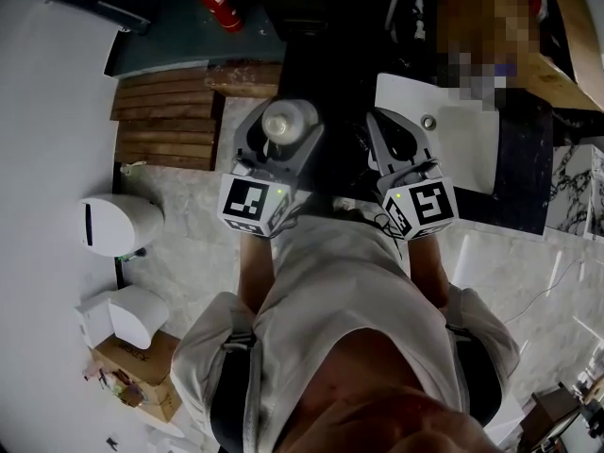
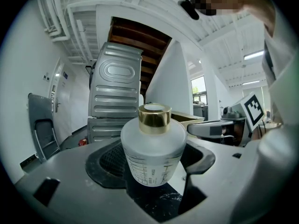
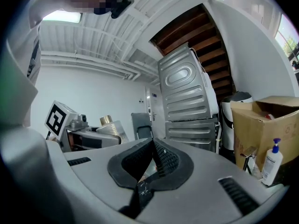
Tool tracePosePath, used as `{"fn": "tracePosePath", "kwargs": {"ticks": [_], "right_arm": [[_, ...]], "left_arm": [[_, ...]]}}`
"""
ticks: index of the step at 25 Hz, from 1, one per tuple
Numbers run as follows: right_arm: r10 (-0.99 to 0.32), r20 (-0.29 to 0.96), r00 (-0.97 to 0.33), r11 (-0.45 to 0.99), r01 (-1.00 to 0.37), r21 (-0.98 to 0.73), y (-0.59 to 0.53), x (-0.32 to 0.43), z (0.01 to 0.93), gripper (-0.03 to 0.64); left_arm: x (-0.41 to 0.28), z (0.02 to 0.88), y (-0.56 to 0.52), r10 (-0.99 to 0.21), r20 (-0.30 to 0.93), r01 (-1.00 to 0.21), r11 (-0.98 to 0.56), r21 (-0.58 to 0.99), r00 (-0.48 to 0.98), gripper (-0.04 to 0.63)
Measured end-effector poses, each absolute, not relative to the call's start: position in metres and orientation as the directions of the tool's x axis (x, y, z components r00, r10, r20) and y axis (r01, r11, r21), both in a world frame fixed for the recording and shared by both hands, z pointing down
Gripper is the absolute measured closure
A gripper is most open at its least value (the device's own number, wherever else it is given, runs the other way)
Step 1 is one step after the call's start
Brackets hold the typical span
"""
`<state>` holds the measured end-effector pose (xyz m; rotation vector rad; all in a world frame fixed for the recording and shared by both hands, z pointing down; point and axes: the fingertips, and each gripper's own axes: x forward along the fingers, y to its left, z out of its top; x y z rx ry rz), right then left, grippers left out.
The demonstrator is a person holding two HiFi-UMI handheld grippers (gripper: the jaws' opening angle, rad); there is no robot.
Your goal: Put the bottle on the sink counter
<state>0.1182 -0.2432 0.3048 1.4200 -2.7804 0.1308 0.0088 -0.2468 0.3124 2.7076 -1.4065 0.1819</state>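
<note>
A frosted white bottle [image 2: 152, 150] with a gold cap sits upright between the jaws of my left gripper [image 2: 154, 164], which is shut on it. In the head view the bottle [image 1: 286, 121] shows from above, held over the dark counter [image 1: 311, 74] left of the white sink [image 1: 458, 130]. My right gripper [image 1: 404, 149] hovers at the sink's left edge. In the right gripper view my right gripper [image 3: 152, 160] has its pads pressed together with nothing between them. The bottle [image 3: 108, 127] and left gripper appear there at the left.
Stacked grey metal appliances [image 2: 114, 94] stand ahead under a wooden stair [image 1: 170, 116]. A cardboard box [image 3: 264, 125] and a pump bottle [image 3: 271, 162] are at the right. A red extinguisher [image 1: 219, 4] lies on the floor. White bins [image 1: 118, 225] stand at the left.
</note>
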Motion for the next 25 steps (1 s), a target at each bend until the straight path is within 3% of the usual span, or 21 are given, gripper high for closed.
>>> {"fn": "tracePosePath", "kwargs": {"ticks": [25], "right_arm": [[-0.858, 0.174, -0.484, 0.481, -0.875, -0.06, -0.34, 0.095, 0.356, 0.618]], "left_arm": [[-0.001, 0.364, -0.36, -0.719, 0.195, -0.739, -0.671, 0.053, 0.667, 0.265]]}}
